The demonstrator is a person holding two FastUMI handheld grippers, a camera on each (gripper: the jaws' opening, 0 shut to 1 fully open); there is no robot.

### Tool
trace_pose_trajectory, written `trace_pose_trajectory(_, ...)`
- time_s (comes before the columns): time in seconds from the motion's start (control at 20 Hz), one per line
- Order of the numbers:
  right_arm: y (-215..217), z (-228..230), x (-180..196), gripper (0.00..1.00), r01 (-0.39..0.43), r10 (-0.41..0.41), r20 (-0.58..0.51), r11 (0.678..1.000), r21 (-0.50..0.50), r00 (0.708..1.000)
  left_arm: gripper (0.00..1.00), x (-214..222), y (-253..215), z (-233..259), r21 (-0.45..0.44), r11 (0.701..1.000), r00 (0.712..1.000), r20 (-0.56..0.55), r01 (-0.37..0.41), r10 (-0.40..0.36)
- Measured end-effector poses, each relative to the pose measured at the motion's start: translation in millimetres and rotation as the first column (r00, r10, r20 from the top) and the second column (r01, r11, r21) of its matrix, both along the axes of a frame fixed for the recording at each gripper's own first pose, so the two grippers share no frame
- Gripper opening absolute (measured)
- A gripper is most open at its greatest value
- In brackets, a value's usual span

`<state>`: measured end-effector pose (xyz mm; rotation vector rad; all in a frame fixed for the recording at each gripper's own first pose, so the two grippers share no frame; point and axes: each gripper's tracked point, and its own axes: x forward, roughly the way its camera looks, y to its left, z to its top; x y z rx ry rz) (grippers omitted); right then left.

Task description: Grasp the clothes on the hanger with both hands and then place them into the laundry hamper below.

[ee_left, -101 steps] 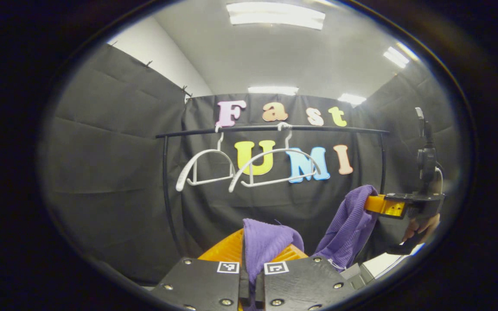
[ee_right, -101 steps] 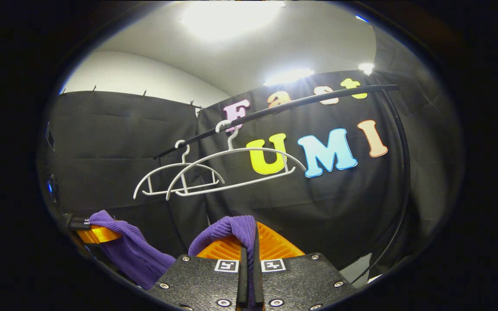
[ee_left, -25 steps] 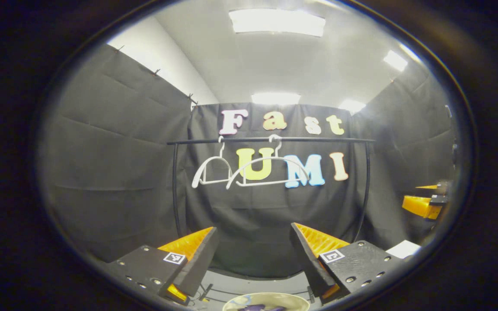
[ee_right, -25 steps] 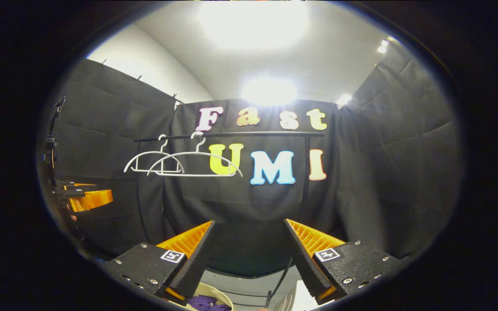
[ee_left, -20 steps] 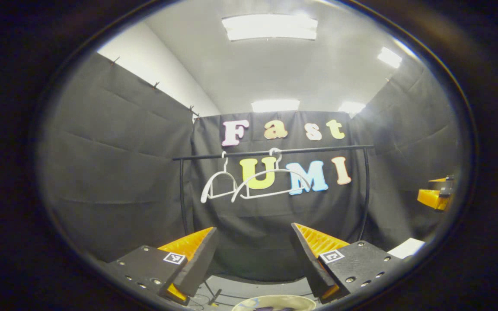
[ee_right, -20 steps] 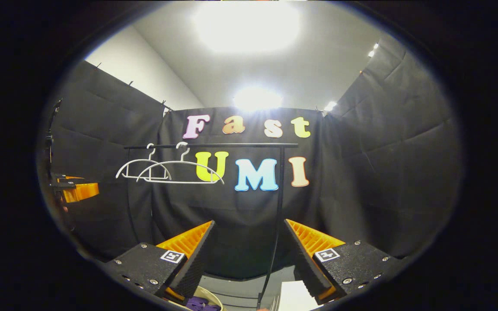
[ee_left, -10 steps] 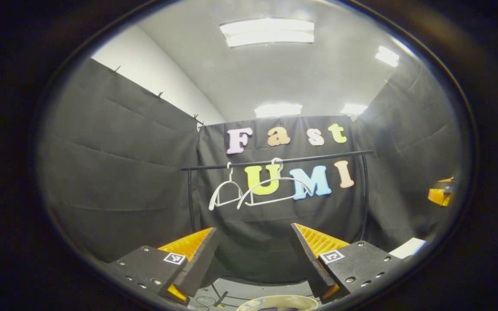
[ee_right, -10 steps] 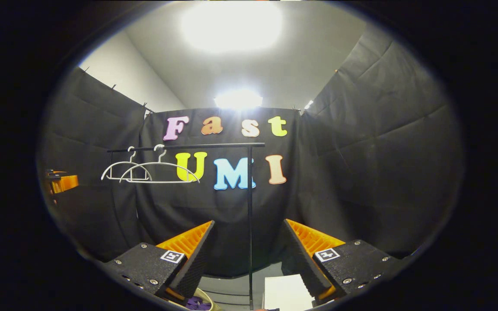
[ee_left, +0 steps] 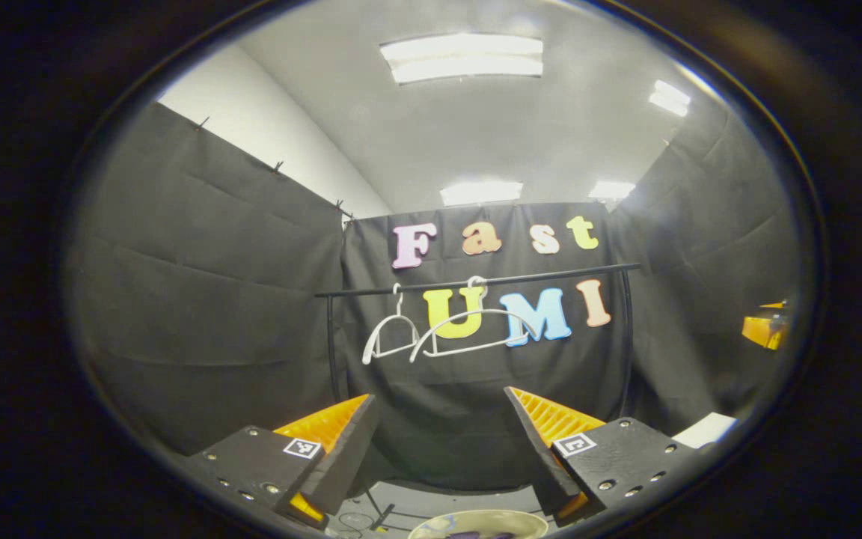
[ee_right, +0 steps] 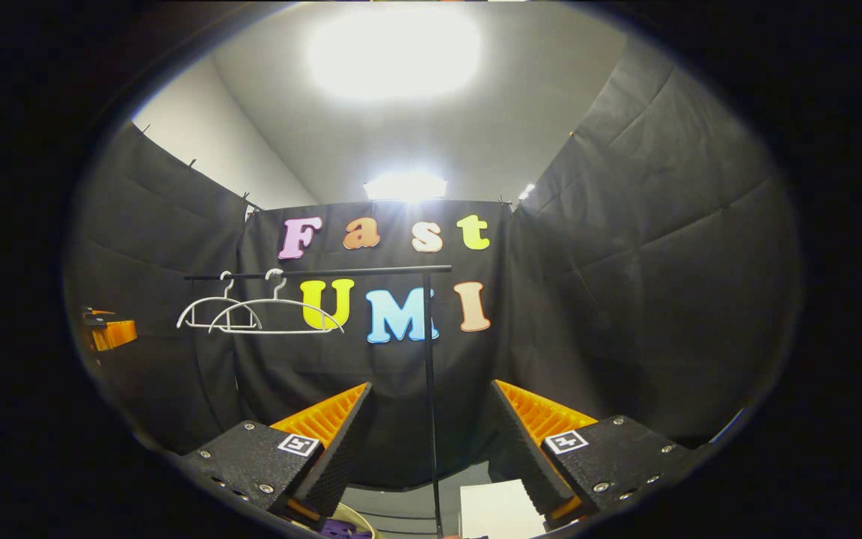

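Rail: thin black round bar, horiz., on slim black uprights; the landmark for all below. Seen also in right gripper view.
Hangers: 2, white, thin curved plastic/wire w/ hook tops, both hooked on the rail twd its left end; smaller one left of larger one. Both bare. Same pair in right gripper view.
Hamper: 1, pale cream, rounded rim, on floor below and in front of the rail, cut off by the lower edge of left gripper view. A sliver of rim also in right gripper view, below the rail's left half.
Clothes: purple fabric, soft, bunched, inside the hamper; small patch also at. Knit texture too small to tell.
Left gripper: 2 wedge-shaped fingers, ribbed inner pads, dark textured blocks w/ square markers and screws. Jaws wide apart, nothing between, touching nothing; held in front of and below the rail, above the hamper.
Right gripper: same build, 2 fingers, ribbed pads. Jaws wide apart, hold nothing; rail's right upright is seen through the gap, well behind.
White sheet: 1, flat, rectangular, on floor near that upright's foot.
Ceiling lights: flat bright panels, 4 in left gripper view.
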<state>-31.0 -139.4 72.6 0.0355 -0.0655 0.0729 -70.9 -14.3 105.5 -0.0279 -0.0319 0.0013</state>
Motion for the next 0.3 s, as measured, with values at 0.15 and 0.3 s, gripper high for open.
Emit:
trace_pose_trajectory(0.15,-0.2,-2.4,-4.1,0.93,0.007,-0.007,-0.003,1.000,0.014,1.000,1.00,-6.1,6.5,2.4,-0.006,1.000,1.000,0.015,-0.019,0.019)
trace_pose_trajectory(0.3,-2.8,-4.9,-7.5,0.93,0.021,-0.021,-0.003,1.000,0.014,1.000,1.00,-15.7,9.0,5.1,-0.015,1.000,0.999,0.025,-0.021,0.021)
